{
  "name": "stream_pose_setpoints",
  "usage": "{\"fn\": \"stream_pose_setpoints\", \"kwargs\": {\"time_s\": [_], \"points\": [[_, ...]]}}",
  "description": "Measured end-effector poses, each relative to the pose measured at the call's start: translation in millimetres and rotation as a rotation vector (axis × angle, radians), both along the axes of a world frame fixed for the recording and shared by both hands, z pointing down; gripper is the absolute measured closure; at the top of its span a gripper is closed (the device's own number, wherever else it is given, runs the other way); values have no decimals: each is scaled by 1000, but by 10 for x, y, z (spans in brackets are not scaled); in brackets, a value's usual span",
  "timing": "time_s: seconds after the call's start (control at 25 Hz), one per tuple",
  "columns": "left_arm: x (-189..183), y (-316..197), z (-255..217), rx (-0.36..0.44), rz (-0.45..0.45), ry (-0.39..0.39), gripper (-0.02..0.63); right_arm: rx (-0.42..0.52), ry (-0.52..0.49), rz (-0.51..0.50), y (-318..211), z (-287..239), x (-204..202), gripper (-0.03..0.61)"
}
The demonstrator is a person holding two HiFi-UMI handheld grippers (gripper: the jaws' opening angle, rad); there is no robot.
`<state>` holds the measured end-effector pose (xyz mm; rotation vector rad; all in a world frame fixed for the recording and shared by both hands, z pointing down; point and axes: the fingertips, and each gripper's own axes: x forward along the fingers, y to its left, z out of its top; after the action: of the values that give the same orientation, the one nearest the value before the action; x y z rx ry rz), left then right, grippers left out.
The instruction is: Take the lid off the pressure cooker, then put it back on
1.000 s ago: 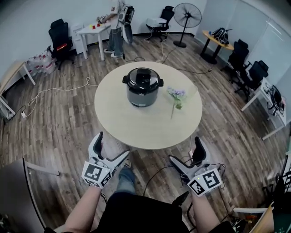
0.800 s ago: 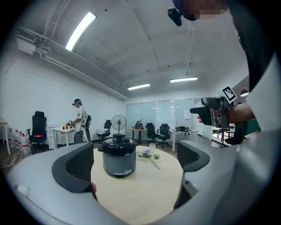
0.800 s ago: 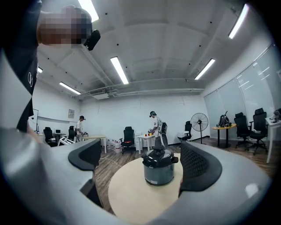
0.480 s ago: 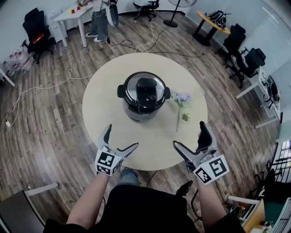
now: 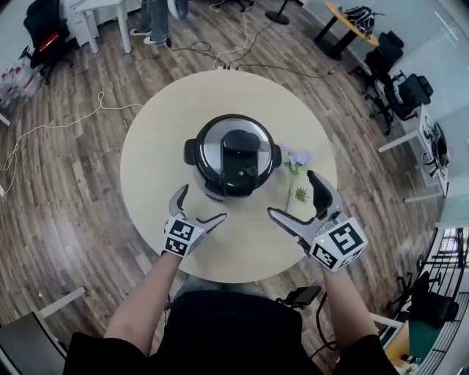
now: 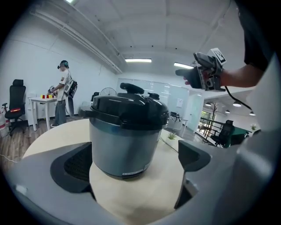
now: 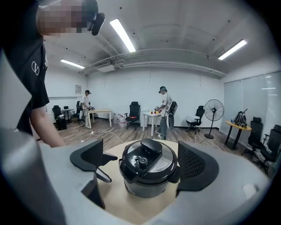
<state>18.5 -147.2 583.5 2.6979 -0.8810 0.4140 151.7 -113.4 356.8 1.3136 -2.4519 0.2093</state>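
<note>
A grey pressure cooker stands mid-table on the round beige table, its black-handled lid in place. My left gripper hangs open just short of the cooker's near left side; its jaws have just been opening, with nothing gripped. In the left gripper view the cooker fills the space ahead of the open left gripper. My right gripper is open at the near right; its jaws have just been closing slightly, with nothing touching them. The right gripper view shows the lid ahead of the wide jaws.
A flower sprig lies on the table right of the cooker, close to my right gripper. Cables trail over the wooden floor. Office chairs and a small table stand far right. A person stands at a white table beyond.
Both grippers have come forward from below the table's edge to over the table, close to the cooker. The head view now looks down on the cooker from nearer.
</note>
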Motion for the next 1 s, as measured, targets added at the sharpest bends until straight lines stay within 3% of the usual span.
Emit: {"fn": "stream_pose_setpoints", "kwargs": {"time_s": [0.48, 1.0], "points": [[314, -484, 335, 7, -43, -92, 24, -202, 242, -371, -893, 507, -241, 56], [320, -508, 365, 33, -56, -89, 23, -465, 619, -704, -1449, 1264, -600, 125]]}}
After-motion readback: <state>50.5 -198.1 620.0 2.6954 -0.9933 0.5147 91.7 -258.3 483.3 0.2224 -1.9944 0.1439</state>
